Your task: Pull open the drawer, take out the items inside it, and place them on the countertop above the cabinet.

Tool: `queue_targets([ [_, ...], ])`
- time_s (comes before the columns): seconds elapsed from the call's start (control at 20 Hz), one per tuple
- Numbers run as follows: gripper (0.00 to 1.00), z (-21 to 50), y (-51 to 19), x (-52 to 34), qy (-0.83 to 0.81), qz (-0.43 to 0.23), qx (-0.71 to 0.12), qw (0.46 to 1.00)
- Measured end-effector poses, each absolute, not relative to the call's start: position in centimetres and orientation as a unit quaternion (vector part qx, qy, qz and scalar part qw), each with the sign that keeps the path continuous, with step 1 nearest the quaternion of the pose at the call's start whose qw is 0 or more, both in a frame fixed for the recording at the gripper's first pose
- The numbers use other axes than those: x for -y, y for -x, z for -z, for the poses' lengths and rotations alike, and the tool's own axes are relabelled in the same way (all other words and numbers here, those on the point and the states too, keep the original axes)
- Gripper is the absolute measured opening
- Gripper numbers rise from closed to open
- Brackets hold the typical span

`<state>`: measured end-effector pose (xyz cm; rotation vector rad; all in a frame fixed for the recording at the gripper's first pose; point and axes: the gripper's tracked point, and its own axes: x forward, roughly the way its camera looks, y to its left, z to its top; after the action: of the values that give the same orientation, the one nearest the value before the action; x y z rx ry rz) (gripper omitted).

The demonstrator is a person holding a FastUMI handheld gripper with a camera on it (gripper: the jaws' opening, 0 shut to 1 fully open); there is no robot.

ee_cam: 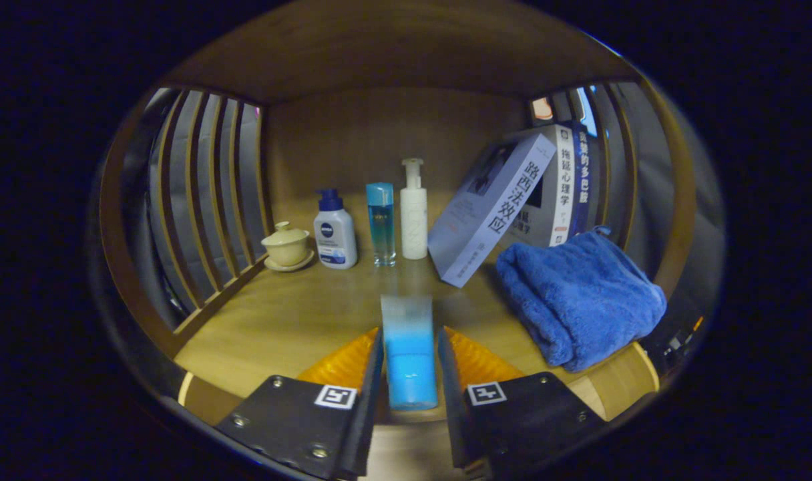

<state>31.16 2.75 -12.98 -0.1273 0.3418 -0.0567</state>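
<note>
My gripper [409, 364] is shut on a small bottle [409, 351] with blue liquid and a clear upper part, standing upright between the fingers. It is held over the front of the wooden countertop [299, 314]. Beyond the fingers, at the back of the countertop, stand a white bottle with a dark blue pump [334, 232], a tall blue bottle [380, 224] and a white pump bottle [413, 210] in a row.
A lidded cream cup on a saucer [286, 246] sits left of the row. A pale book [489, 210] leans against upright books [561, 187] at the back right. A folded blue towel [579, 294] lies right of the fingers. Wooden slats [206, 200] close both sides.
</note>
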Motion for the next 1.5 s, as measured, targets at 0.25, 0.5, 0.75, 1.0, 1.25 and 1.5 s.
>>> queue_targets([
  [0.25, 0.68, 11.5, -28.6, -3.8, 0.076, 0.012, -0.156, 0.985],
  [0.5, 0.99, 9.0, -24.9, -4.7, 0.085, 0.000, -0.144, 0.986],
  [0.75, 0.99, 6.5, -20.4, -4.6, 0.083, 0.006, -0.124, 0.989],
  [1.0, 0.99, 4.3, -14.8, -4.5, 0.137, 0.003, -0.082, 0.987],
  [1.25, 0.99, 4.0, -9.2, -3.9, 0.155, 0.011, -0.060, 0.986],
  [1.5, 0.99, 6.6, -4.9, -3.1, 0.116, 0.003, -0.066, 0.991],
])
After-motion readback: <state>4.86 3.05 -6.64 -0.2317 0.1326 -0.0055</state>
